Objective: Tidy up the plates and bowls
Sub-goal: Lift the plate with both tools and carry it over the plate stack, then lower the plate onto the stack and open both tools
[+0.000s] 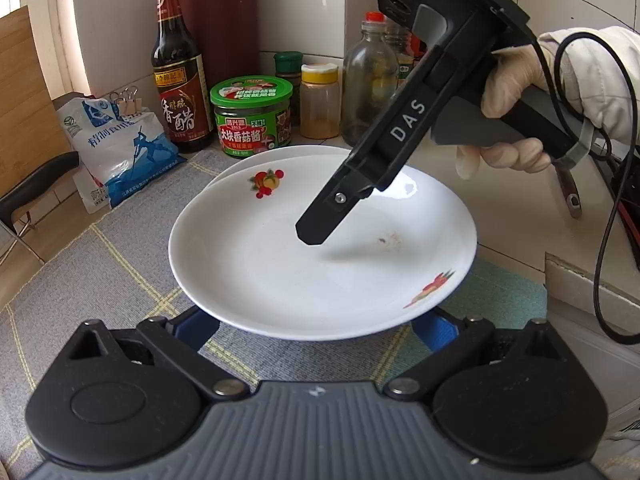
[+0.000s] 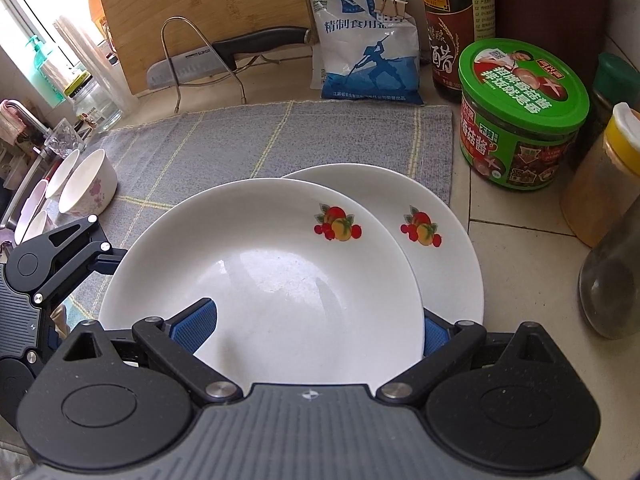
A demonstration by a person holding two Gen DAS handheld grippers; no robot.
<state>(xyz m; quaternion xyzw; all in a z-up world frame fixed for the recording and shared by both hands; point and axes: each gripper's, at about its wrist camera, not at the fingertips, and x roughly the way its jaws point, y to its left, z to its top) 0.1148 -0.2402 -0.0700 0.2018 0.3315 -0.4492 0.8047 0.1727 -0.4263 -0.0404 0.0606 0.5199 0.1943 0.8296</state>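
A: In the left wrist view, why is the top plate point(image 1: 320, 248) raised over the lower plate point(image 1: 280, 156)?

B: To stack it. The left gripper point(image 1: 320, 326) straddles its near rim, jaws apart.

A: And the right wrist view?

B: The right gripper point(image 2: 312, 330) probably pinches the rim, one pad point(image 2: 194, 326) inside, steadying it; bowls point(image 2: 86, 188) wait far left.

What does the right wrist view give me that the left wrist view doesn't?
Only the right wrist view shows the white bowls at the mat's far left, the knife on its wire rack and the whole cutting board. Only the left wrist view shows the gloved hand holding the right gripper over the top plate. Both show two stacked fruit-print plates, the checked mat, the green-lidded jar and the salt bag.
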